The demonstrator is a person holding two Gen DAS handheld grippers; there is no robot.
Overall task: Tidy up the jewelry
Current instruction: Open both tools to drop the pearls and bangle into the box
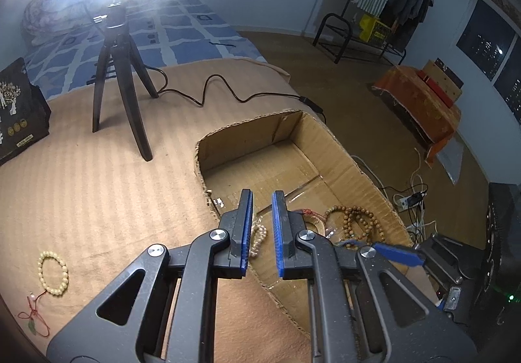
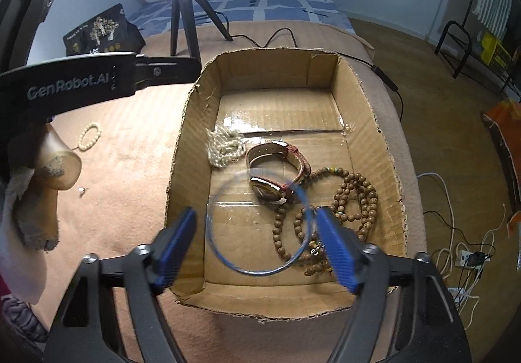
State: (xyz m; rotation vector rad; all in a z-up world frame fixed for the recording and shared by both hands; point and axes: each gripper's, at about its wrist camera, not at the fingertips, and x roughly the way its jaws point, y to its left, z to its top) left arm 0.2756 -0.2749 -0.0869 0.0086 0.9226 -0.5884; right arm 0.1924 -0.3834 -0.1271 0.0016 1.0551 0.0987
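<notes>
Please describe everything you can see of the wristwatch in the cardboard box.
The wristwatch lies on its side on the floor of the cardboard box, near the middle. It has a round, metal-rimmed case and a reddish-brown strap with a paler inner face, curled into a closed loop. A pale beaded strand lies to its left and the wooden bead necklace to its right. A blurred bluish ring overlaps the case.

Blue bangle (image 2: pixel 257 226) motion-blurred, contact with pads unclear; pearl strand (image 1: pixel 257 237) half hidden behind left hand-held gripper (image 1: pixel 262 196).
</notes>
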